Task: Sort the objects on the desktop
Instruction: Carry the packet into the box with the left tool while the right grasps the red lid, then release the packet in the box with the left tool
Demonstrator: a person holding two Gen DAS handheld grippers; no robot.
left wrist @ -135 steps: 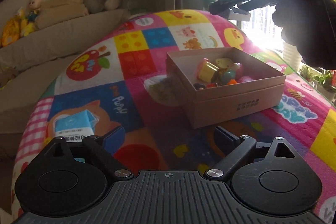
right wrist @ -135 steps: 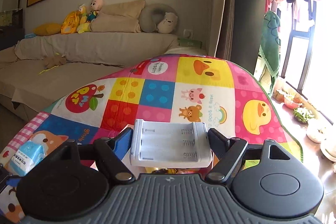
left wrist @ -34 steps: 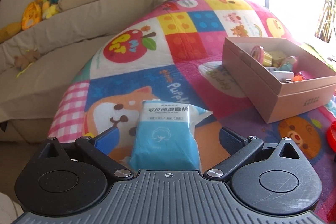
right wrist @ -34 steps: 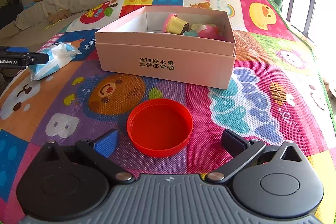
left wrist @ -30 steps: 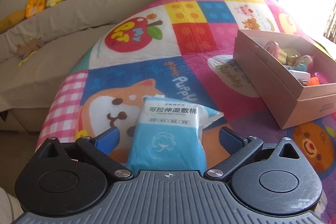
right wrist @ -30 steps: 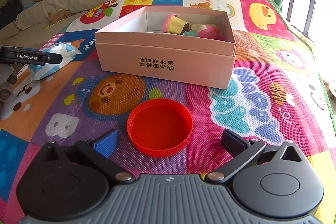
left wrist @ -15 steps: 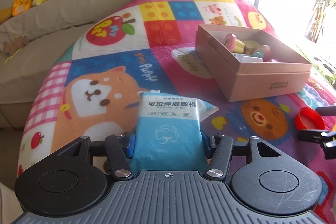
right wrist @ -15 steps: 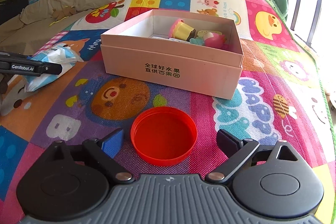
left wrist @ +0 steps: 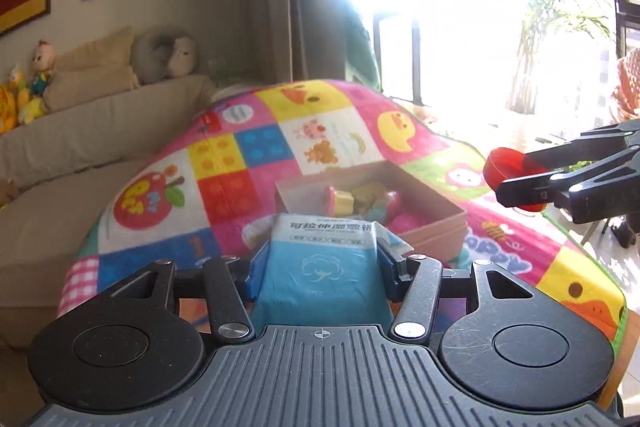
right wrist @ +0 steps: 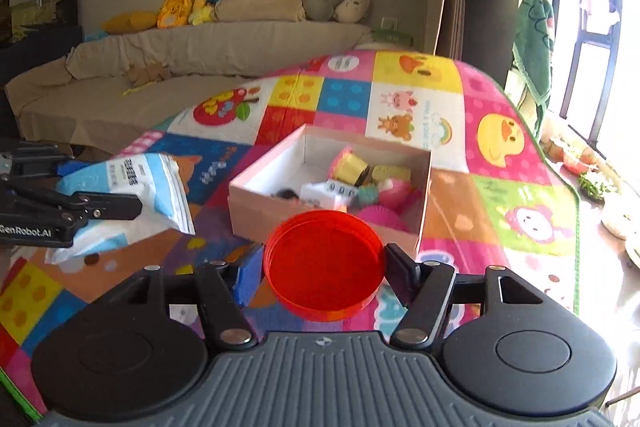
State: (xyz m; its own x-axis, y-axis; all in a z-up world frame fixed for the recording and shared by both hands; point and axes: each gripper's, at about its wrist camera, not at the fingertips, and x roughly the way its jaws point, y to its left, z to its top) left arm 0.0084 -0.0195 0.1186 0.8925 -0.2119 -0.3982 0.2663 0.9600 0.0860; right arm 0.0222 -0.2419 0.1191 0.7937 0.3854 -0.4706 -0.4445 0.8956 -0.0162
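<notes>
The left tool (left wrist: 318, 259) pinches one blue wipes packet (left wrist: 324, 267), long axis pointing forward at the one open cardboard box (right wrist: 256, 203) just ahead over the desk (right wrist: 500, 187). The right tool (right wrist: 320, 267) clamps one red lid (right wrist: 324, 263), the box likewise directly ahead and slightly nearer.

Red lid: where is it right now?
The red lid is off the mat, clamped in the right gripper, just in front of the pink box. In the left wrist view it hangs at far right.

Sofa (right wrist: 200, 51) w/ plush toys (right wrist: 192, 3).
</notes>
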